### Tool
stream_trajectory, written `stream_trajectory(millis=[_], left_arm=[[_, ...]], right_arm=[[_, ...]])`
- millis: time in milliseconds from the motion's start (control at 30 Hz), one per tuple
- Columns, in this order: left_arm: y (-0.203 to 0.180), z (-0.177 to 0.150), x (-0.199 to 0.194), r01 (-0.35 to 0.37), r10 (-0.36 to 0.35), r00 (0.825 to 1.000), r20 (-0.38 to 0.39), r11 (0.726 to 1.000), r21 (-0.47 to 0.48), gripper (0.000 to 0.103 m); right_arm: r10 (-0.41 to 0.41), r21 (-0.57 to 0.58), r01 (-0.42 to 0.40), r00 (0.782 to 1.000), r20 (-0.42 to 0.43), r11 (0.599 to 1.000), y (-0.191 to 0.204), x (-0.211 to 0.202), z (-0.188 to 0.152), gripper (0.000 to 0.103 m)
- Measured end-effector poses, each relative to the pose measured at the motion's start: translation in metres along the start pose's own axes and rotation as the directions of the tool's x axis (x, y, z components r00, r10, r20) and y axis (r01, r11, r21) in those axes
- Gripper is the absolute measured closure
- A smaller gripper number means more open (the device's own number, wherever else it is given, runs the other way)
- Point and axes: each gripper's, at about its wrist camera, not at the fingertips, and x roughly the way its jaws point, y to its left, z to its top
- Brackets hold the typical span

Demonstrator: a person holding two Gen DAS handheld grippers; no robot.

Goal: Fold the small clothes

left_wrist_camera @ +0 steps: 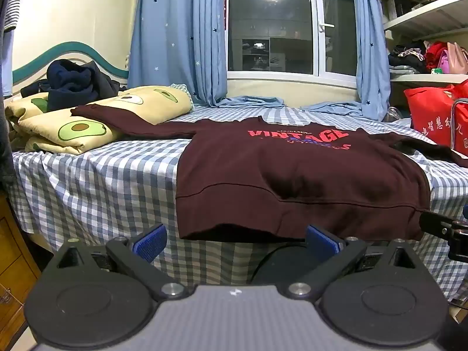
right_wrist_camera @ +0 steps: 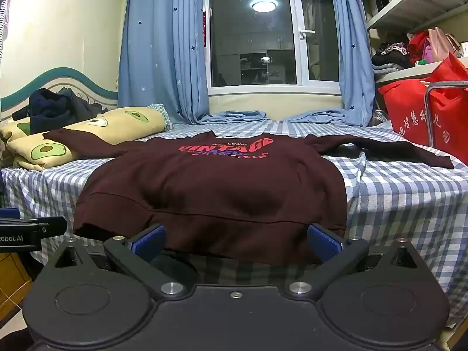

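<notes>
Maroon sweatshirt (left_wrist_camera: 292, 175) lies flat on the checked bed (left_wrist_camera: 102, 181), hem hanging over the near edge just ahead of both claws. Left claw (left_wrist_camera: 235, 241) and right claw (right_wrist_camera: 235, 241) stand wide apart, holding nothing. One sleeve rests on the avocado quilt (left_wrist_camera: 87, 128).

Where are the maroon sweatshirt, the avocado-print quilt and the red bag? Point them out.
maroon sweatshirt (right_wrist_camera: 210, 181), right wrist view, on the plain chest below the print.
avocado-print quilt (left_wrist_camera: 84, 130), left wrist view, on the avocado picture at its front fold.
red bag (right_wrist_camera: 409, 111), right wrist view, on its front panel.
</notes>
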Motion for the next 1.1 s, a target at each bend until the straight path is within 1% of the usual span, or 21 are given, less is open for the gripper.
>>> stream_trajectory(millis=[333, 567, 1100], left_arm=[[-0.0006, -0.0017, 0.0010, 0.001, -0.001, 1.000, -0.008, 1.000, -0.005, 0.001], [0.0014, -0.0019, 0.0006, 0.021, -0.021, 1.000, -0.004, 1.000, -0.009, 0.001], [0.0016, -0.0013, 0.0004, 0.022, -0.022, 1.000, -0.004, 1.000, -0.009, 0.001]], right_arm=[[0.003, 0.011, -0.003, 1.000, 0.007, 1.000, -0.0003, -0.0002, -0.0002, 0.000], [0.002, 0.010, -0.002, 1.000, 0.010, 1.000, 0.0000, -0.0012, -0.0007, 0.000], [0.001, 0.007, -0.001, 1.000, 0.012, 1.000, 0.0002, -0.0012, -0.0007, 0.000]])
